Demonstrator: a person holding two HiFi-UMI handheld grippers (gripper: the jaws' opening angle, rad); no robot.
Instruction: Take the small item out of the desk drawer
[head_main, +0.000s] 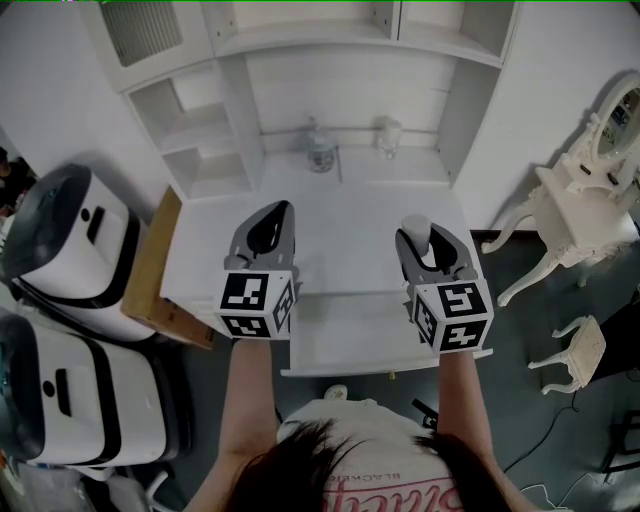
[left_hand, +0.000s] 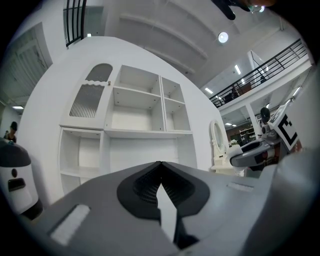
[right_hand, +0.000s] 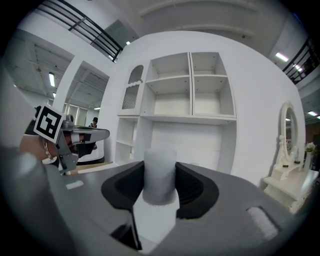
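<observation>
My right gripper is shut on a small white cylinder, which stands upright between the jaws and pokes above them. It is held in the air over the white desk. In the right gripper view the cylinder fills the gap between the dark pads. My left gripper hovers level over the desk's left half, its jaws closed tip to tip with nothing between them. The open drawer juts out below both grippers at the desk's front.
A hutch with open shelves rises behind the desk, and two glass jars stand at its back. A brown board leans at the desk's left, beside two white machines. A white vanity and stool stand right.
</observation>
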